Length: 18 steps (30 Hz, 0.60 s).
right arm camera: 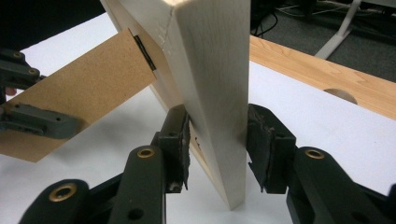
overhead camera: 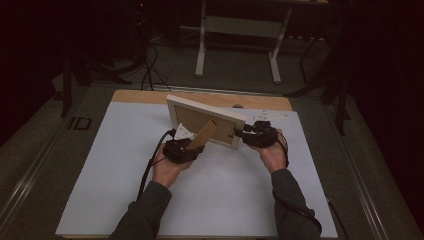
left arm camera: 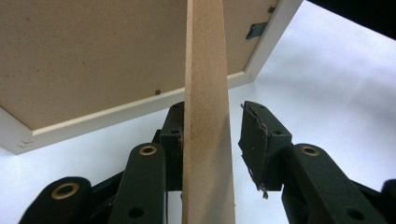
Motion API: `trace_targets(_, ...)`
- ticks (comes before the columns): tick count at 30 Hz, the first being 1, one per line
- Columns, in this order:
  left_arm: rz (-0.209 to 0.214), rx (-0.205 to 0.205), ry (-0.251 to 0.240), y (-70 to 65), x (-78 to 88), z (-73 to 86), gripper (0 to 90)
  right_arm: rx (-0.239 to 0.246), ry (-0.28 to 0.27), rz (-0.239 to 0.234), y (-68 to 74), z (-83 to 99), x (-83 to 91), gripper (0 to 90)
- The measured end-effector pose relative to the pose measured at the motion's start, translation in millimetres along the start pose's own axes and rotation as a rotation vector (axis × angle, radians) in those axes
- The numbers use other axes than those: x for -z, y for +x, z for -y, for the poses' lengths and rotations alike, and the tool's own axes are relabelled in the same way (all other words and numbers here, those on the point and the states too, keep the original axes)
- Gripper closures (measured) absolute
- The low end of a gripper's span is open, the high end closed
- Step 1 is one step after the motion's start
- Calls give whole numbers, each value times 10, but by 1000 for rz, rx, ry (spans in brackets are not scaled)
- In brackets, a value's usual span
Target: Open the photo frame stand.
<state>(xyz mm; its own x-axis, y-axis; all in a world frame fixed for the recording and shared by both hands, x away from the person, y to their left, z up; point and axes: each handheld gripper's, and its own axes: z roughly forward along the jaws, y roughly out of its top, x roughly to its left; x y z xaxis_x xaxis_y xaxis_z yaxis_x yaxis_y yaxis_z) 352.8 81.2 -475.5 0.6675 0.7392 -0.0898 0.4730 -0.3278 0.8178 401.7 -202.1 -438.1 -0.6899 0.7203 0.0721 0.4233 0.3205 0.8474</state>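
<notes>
The right gripper (right arm camera: pixel 217 144) clamps the picture frame (overhead camera: pixel 205 120) edge, while the left gripper (left arm camera: pixel 212 135) stands open around its stand (left arm camera: pixel 205 116).

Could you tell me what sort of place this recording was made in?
Probably a lab or workshop set up for recording. A white board covers a wooden table on grey carpet, black cables trail across the floor, and a white-legged desk stands in the dark behind.

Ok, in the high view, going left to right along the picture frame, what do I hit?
Left gripper → brown stand leg → white picture frame → right gripper.
</notes>
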Motion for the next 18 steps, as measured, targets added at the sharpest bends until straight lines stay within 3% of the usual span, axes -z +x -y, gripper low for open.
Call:
trace_targets(10, -2, 1, -24, 15, 65, -10, 667, 32, -6, -43, 58, 53, 38, 590)
trace_targets(18, 0, -15, -5, 6, 66, 18, 693, 52, -3, -65, 117, 91, 57, 575)
